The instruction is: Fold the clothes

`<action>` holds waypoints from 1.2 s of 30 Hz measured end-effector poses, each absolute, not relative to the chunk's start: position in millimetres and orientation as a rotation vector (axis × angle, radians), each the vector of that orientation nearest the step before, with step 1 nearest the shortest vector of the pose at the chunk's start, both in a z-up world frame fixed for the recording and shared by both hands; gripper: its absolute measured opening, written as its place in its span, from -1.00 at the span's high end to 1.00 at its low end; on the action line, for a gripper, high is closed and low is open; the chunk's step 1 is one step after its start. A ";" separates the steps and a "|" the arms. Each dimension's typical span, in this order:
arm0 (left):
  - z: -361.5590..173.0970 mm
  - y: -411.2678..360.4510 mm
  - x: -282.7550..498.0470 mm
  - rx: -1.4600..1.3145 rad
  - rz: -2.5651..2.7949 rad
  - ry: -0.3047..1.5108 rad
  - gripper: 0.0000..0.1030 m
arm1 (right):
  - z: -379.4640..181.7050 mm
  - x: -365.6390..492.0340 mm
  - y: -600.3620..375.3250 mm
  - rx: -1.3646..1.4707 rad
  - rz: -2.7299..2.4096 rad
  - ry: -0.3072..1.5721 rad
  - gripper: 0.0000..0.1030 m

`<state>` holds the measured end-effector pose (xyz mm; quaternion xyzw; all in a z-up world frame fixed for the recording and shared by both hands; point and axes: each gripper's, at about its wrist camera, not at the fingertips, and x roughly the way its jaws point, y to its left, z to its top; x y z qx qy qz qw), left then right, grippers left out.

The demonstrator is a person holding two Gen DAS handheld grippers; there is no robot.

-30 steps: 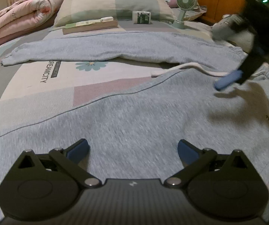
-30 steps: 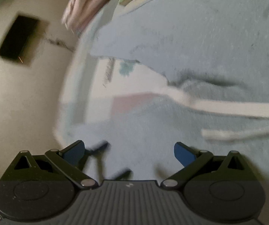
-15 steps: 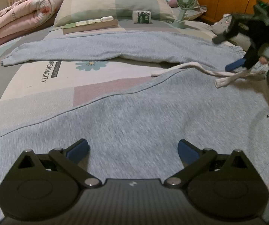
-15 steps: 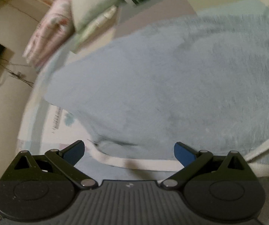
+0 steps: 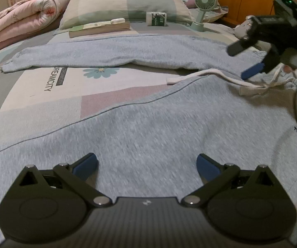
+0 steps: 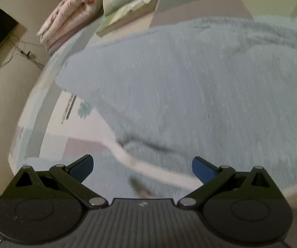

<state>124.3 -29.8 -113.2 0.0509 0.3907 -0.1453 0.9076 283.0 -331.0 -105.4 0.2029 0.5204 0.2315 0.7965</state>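
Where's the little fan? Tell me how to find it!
Look at the big pillow at the head of the bed. Just right of it, beside the small white and green box, stands the fan. It is the only pale green thing with a round grille on a thin stem.

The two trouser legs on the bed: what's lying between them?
In the left wrist view, bare bedsheet with a printed flower separates the far leg from the near leg. The white drawstring crosses only near the waistband.
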 end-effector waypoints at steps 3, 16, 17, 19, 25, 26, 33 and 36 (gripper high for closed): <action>-113.2 -29.6 124.0 0.104 -0.301 0.805 -0.98 | -111.1 280.5 -323.6 0.454 0.517 1.158 -1.00; -110.4 -26.6 125.7 0.091 -0.294 0.810 -0.98 | -112.9 262.8 -296.7 0.519 0.686 1.278 -1.00; -109.2 -24.4 126.3 0.084 -0.288 0.812 -0.98 | -112.0 257.0 -294.6 0.536 0.729 1.293 -1.00; -107.4 -19.1 128.1 0.069 -0.270 0.815 -0.98 | -109.7 240.8 -287.2 0.544 0.801 1.322 -1.00; -102.7 0.2 131.0 0.042 -0.203 0.822 -0.98 | -109.4 175.9 -250.2 0.320 0.789 1.384 -1.00; -102.3 2.5 130.6 0.051 -0.195 0.820 -0.98 | -104.3 167.3 -248.3 0.295 0.777 1.353 -1.00; -106.4 26.6 118.3 0.113 -0.145 0.847 -0.98 | -68.8 133.8 -256.7 0.230 0.622 1.083 -1.00; -107.3 35.4 110.6 0.102 -0.133 0.861 -0.99 | -63.6 144.3 -260.4 0.307 0.614 0.999 -1.00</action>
